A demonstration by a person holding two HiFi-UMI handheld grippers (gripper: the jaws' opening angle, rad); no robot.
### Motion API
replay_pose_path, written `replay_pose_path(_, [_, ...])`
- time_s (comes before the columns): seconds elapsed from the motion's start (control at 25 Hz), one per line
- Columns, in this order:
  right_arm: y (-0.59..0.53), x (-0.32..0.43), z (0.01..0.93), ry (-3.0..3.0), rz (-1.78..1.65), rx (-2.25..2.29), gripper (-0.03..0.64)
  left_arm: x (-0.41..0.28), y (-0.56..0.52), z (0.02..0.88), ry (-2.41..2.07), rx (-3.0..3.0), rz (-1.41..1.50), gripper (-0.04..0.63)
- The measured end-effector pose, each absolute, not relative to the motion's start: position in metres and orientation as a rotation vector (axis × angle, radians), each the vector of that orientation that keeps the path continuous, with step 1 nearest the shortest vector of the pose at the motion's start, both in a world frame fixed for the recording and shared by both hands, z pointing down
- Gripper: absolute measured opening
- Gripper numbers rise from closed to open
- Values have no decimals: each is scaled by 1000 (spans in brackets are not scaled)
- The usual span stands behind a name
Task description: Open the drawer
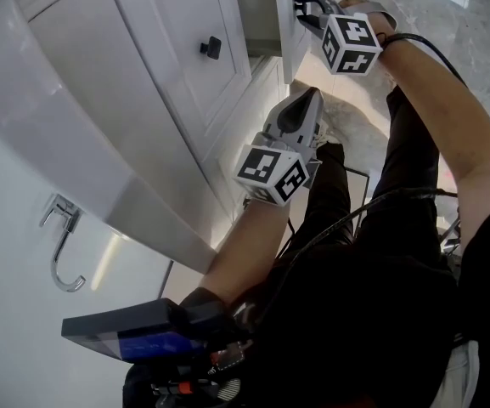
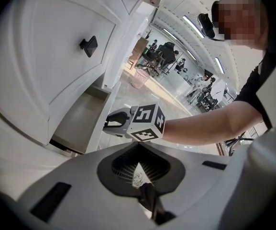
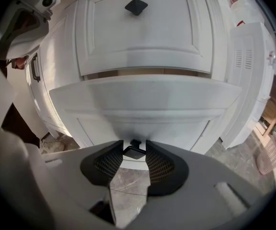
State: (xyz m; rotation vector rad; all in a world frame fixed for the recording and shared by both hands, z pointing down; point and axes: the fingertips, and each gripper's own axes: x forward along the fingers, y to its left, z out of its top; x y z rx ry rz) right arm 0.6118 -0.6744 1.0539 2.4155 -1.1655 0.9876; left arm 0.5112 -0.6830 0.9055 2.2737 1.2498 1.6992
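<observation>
Two grippers are in view, and only one is at work. The right gripper [image 3: 135, 147] has its jaws clamped on the small black knob [image 3: 135, 151] of the lower drawer [image 3: 142, 104]. The knob sits right at the jaw tips, with a pad pressing on each side, and bare grey floor shows in the gap behind it. The white drawer front stands straight ahead of those jaws and fills the view beyond the knob. It stands out from the cabinet, and a brown strip of its inside shows along its top edge.

Above and beyond the jaws is a second, closed drawer front with its own black knob [image 3: 136, 6], which nothing touches.

The left gripper [image 2: 138, 153] holds nothing. Its jaw tips meet, leaving a thin wedge of floor visible behind them. Ahead of these jaws and slightly to their left, the right gripper [image 2: 113, 123] sits at the front edge of the open drawer [image 2: 78, 121], whose pale inside is exposed. In the head view the left gripper [image 1: 312, 99] hangs apart from the cabinet, below the right gripper [image 1: 306, 8].
</observation>
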Motion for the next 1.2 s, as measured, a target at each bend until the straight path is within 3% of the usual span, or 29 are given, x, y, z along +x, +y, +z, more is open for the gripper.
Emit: replay_pose_path(1.2, [-629,566,1055,-1142,1037,2423,143,511,-672,896,1296,2238,1641,0])
